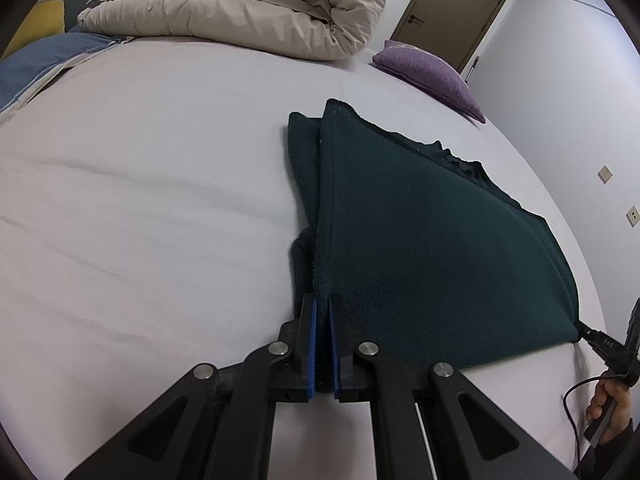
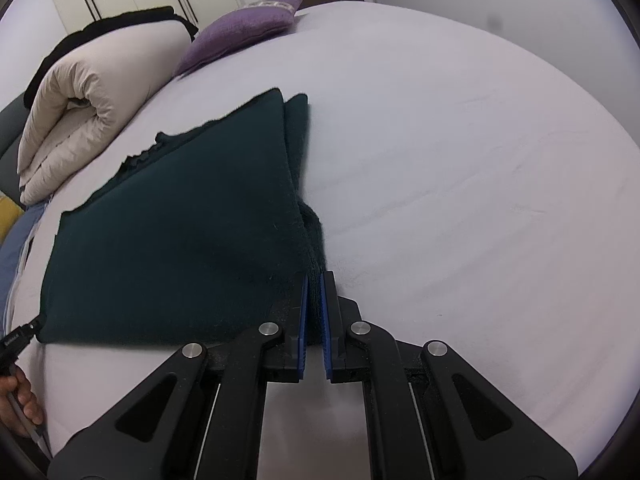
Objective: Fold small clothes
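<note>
My left gripper (image 1: 322,312) and right gripper (image 2: 315,292) each pinch a near corner of the dark green garment (image 1: 420,240), lying partly folded below the purple pillow (image 1: 430,76); folding remains unfinished, I judge.

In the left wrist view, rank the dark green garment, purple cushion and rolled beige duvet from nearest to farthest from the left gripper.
1. dark green garment, clamped in the left gripper.
2. purple cushion, far right.
3. rolled beige duvet, far end; close to the cushion's range.

Sweater (image 1: 420,240) on bed (image 1: 160,200) w/ duvet (image 1: 240,4) & pillow (image 1: 432,72) behind it
</note>
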Motion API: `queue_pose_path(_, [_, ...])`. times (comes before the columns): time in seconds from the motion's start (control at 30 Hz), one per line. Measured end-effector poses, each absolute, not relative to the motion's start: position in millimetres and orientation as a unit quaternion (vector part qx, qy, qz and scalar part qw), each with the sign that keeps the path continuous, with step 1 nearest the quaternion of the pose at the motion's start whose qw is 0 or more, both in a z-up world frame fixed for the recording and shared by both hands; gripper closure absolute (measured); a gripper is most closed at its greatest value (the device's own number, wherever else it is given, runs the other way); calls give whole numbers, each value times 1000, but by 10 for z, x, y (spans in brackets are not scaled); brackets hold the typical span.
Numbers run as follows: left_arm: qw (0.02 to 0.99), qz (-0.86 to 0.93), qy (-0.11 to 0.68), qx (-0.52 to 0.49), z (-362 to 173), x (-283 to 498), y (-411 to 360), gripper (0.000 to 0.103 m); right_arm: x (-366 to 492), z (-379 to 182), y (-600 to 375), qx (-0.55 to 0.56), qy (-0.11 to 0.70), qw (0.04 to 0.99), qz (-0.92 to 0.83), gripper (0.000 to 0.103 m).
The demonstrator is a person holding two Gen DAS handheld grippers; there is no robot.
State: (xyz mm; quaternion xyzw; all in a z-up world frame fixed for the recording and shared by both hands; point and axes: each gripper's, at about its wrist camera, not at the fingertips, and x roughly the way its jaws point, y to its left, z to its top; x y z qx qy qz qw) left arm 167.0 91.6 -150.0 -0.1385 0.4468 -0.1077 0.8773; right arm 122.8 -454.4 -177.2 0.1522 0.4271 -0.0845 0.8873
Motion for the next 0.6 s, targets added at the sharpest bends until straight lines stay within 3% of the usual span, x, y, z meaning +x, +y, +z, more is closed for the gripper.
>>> queue_pose_path(0.6, [877,-105,450,-136,-1515,1617,916,96,1271,-1775,-4492,135,431,889,-77,95])
